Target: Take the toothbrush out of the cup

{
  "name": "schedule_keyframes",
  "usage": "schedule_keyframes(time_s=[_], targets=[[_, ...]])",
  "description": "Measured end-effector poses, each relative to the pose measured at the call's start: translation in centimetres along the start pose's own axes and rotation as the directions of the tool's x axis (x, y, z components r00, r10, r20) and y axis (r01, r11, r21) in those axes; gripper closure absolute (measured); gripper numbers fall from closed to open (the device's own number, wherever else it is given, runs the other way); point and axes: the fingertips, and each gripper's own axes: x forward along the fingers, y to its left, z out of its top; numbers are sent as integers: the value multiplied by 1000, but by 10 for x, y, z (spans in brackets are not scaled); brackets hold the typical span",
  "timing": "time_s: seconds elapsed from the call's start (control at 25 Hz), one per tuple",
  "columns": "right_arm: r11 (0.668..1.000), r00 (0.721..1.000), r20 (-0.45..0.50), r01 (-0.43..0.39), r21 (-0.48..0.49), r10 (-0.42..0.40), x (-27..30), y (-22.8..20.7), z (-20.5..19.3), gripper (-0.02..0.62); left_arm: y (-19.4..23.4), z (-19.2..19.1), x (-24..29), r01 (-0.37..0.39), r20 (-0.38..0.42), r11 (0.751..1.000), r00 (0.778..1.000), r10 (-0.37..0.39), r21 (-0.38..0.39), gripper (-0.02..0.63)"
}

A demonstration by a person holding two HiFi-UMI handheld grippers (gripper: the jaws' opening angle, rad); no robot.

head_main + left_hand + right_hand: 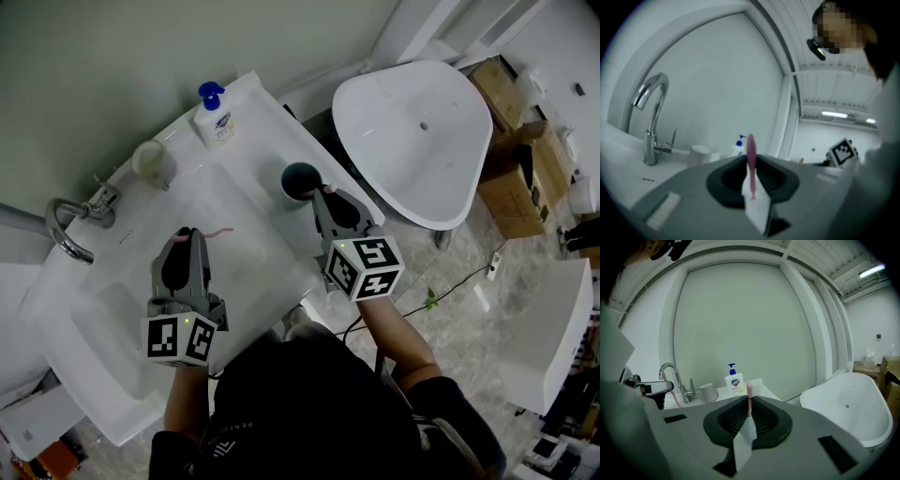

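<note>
Pink toothbrush [750,397], bristles up, clamped between the closed jaws of your right gripper [749,418] | position: at the rim of the dark cup [300,178] on the white basin [234,281] | your left gripper [752,190]: closed on second pink brush [751,159] | soap bottle [215,120] at basin's back edge.

White washbasin top against the wall

The washbasin [246,183] has its sunken bowl in the left half (the right half is flat ledge). A chrome tap [70,225] rises from the back edge beside the bowl. A pale cup [150,161] stands upright along that same back edge, between the tap and a white pump bottle [214,117] with a blue head in the back right corner. A dark cup [300,183] stands upright near the right edge, well apart from the bottle.
</note>
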Motion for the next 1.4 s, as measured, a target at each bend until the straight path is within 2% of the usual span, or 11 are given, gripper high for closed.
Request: schedule_keyframes(time_s=[0.2, 0.6, 1.08, 1.4], targets=[[1000, 999, 33, -10, -10, 11, -6, 5, 10, 577, -4, 7, -7, -2, 19, 1000, 1000, 2, 7, 545], [999, 987, 156, -39, -27, 43, -32, 13, 48, 577, -14, 31, -18, -8, 76, 1000, 997, 6, 27, 545], [997, 959, 273, -78, -19, 80, -71, 22, 86, 577, -27, 54, -32, -15, 140, 999, 990, 9, 37, 545], [990, 952, 277, -140, 16, 131, -81, 29, 87, 578, -31, 63, -35, -31, 156, 998, 987, 23, 49, 545]])
